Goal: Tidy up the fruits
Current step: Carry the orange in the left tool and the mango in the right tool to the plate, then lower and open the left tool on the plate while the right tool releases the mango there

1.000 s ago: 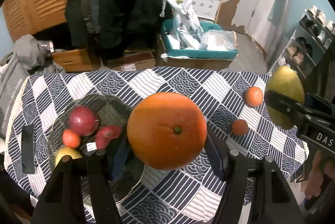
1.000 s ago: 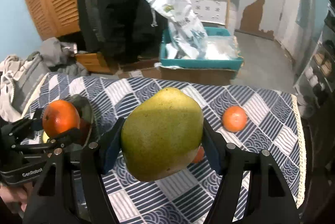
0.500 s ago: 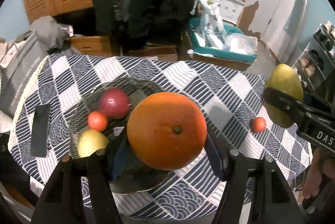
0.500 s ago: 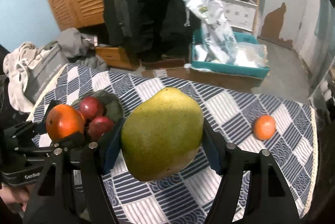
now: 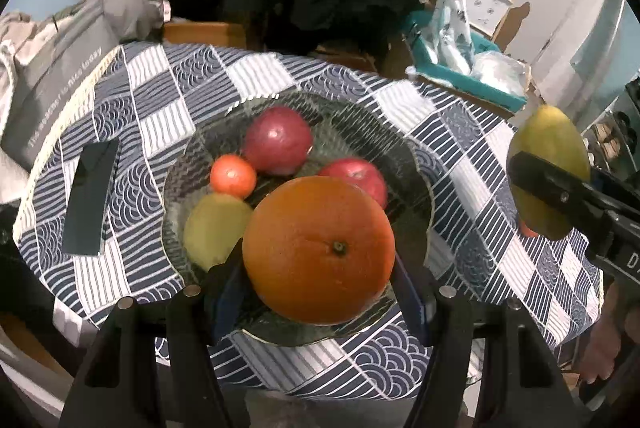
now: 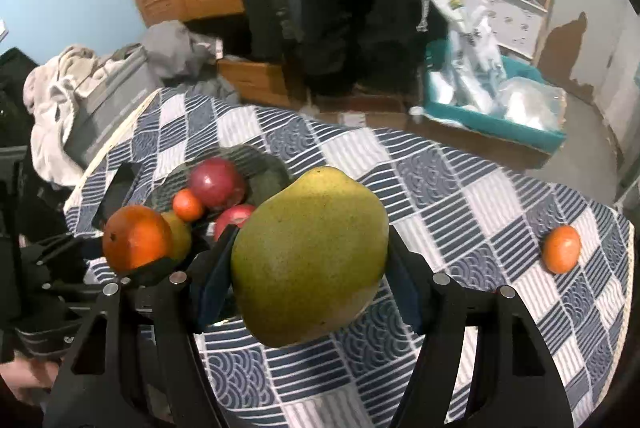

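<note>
The glass bowl (image 5: 416, 164) sits on the worktop (image 5: 168, 84) and contains two apples, a tangerine (image 5: 233, 175) and a pear (image 5: 214, 228). A phone (image 5: 91, 197) lies left of the bowl. A second tangerine (image 6: 561, 249) lies well apart to the right.

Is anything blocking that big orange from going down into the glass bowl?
Partly. The orange hangs over the bowl, but two red fruits, a small tangerine and a yellow fruit already fill much of it.

Both tongs (image 5: 320, 268) (image 6: 308, 268) clamped, loaded.

Orange orange (image 5: 319, 252), green-yellow mango (image 6: 310, 254), blue-white patterned tablecloth (image 5: 256, 72)
</note>
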Demonstrator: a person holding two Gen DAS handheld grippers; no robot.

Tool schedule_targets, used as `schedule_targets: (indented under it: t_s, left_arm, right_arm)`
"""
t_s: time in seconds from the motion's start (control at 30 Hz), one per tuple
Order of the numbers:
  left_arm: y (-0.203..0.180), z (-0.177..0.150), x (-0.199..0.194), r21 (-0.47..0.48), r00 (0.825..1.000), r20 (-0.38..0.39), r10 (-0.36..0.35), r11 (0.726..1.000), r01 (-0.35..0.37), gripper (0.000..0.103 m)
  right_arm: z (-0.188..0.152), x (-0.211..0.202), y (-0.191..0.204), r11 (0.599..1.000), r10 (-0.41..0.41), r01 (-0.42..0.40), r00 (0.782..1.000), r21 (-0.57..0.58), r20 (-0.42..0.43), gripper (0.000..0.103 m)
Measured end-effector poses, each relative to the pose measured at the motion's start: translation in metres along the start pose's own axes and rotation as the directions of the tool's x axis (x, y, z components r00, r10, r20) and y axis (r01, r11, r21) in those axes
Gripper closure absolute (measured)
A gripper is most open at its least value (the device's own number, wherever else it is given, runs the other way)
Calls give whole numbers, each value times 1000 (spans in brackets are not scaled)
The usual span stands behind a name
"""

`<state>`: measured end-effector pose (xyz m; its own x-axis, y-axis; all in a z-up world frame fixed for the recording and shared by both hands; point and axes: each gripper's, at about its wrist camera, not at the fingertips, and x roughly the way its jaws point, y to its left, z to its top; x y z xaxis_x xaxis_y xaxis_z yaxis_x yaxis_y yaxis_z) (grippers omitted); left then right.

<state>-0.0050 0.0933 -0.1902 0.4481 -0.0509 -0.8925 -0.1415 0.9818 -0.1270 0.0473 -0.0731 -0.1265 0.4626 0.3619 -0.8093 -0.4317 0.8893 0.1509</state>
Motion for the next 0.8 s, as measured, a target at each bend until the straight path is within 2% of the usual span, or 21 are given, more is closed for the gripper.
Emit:
schedule_targets:
  t_s: [0.2,0.4,0.7,0.77,0.8]
  left_arm:
    - [6,-6,14,3,999,-38,11,1000,-11,34]
    - [15,-8,24,-34,997,-82,1,999,-4,34]
    - [20,-13,40,-63,985,-173,-2,998,-9,34]
    - [21,-12,36,-68,989,-148,-8,998,-2,32]
    - [20,-10,32,-62,991,-132,-8,998,0,25]
  right_arm:
    - [-1,17,14,1000,28,-28,999,-2,-28,33]
    - [-6,31,24,999,49,-50,997,-6,-63,33]
    - [-6,39,30,997,77,-77,994,6,-81,33]
    - [-4,39,30,997,81,-80,993,14,-80,33]
    - [-3,40,29,996,83,-82,993,20,-79,33]
